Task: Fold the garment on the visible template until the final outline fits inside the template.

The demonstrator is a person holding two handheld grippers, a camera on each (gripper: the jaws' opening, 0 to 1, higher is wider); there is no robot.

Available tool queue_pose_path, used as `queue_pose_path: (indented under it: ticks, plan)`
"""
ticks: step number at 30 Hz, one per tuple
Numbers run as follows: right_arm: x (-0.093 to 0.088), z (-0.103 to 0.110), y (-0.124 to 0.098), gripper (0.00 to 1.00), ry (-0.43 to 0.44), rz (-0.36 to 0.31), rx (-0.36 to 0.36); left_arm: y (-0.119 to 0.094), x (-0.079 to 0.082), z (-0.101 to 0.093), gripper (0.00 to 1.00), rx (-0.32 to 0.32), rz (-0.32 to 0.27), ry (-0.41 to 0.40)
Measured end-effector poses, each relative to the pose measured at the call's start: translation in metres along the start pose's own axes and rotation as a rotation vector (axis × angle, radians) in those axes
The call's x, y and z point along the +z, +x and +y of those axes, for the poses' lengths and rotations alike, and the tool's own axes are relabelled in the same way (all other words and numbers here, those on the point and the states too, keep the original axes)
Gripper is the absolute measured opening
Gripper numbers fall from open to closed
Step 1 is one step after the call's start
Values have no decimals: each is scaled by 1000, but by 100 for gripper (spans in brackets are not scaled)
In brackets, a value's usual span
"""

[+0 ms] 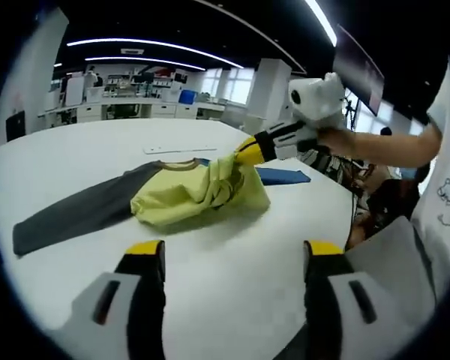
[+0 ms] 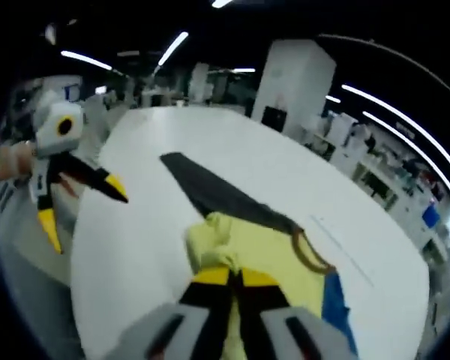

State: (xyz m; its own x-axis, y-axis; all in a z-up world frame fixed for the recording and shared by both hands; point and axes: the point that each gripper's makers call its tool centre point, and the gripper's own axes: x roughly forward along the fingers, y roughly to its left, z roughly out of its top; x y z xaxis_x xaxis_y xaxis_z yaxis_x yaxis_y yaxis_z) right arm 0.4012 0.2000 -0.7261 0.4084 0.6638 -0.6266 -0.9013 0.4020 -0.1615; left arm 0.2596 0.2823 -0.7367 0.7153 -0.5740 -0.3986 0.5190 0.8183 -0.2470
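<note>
The right hand-held gripper (image 2: 236, 279) is seen with its yellow-tipped jaws pressed together on a fold of the yellow-green garment (image 1: 199, 193), and in the left gripper view the same tool (image 1: 249, 152) is shown entering from the right, pinching the cloth at its near right corner and lifting it slightly off the surface (image 1: 232, 255). The left hand-held gripper (image 1: 231, 259) is held spread above bare surface, apart from the cloth and gripping nothing; in the right gripper view it (image 2: 82, 199) is seen open, well off to the left. The garment lies near the middle of the white round surface, its yellow-green body bunched and partly doubled over itself, with a brown-trimmed neckline (image 2: 309, 255) uppermost. One dark grey sleeve (image 1: 79, 211) is laid out flat and unfolded, stretching away from the body. A blue sheet (image 1: 283, 175), judged to be the template, is glimpsed under and beyond the body. The task is judged to be at an early or middle stage: the body has been partly gathered, but the sleeve is not yet folded in and the outline overhangs the blue sheet. The long axis runs from the sleeve's cuff through the body, with the cuff pointing away from the right hand-held gripper
</note>
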Motion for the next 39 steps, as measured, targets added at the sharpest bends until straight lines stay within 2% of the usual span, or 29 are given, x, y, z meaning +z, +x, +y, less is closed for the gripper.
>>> queue_pose_path:
  ticks: [3,7,13,18,21,23,27,29,31,37,39]
  plan:
    - [-4,-32,15,0,66,21,-32,4,1,4,72,2,1,-1]
    - [-4,-59,23,0,121,24,-60,7,2,1,71,-10,-1,-9]
    - [-14,-84,33,0,173,39,-110,15,-4,2,69,-24,22,-10]
    - [-26,-96,43,0,174,71,-129,20,-6,3,67,-30,31,-13]
    - [-33,-106,56,0,207,96,-136,23,-7,6,66,-31,34,-18]
    - [-36,-112,63,0,163,119,-147,26,-8,7,64,-30,40,-24]
    - [-41,-119,79,0,182,135,-144,30,-11,11,63,-32,49,-33]
    - [-44,-118,82,0,163,151,-149,33,-12,11,62,-35,53,-33]
    - [-49,-127,92,0,158,165,-151,35,-14,12,61,-36,59,-36]
    - [-54,-129,101,0,135,183,-141,39,-15,13,59,-38,52,-54]
    - [-61,-132,106,0,148,200,-142,42,-14,15,59,-39,52,-58]
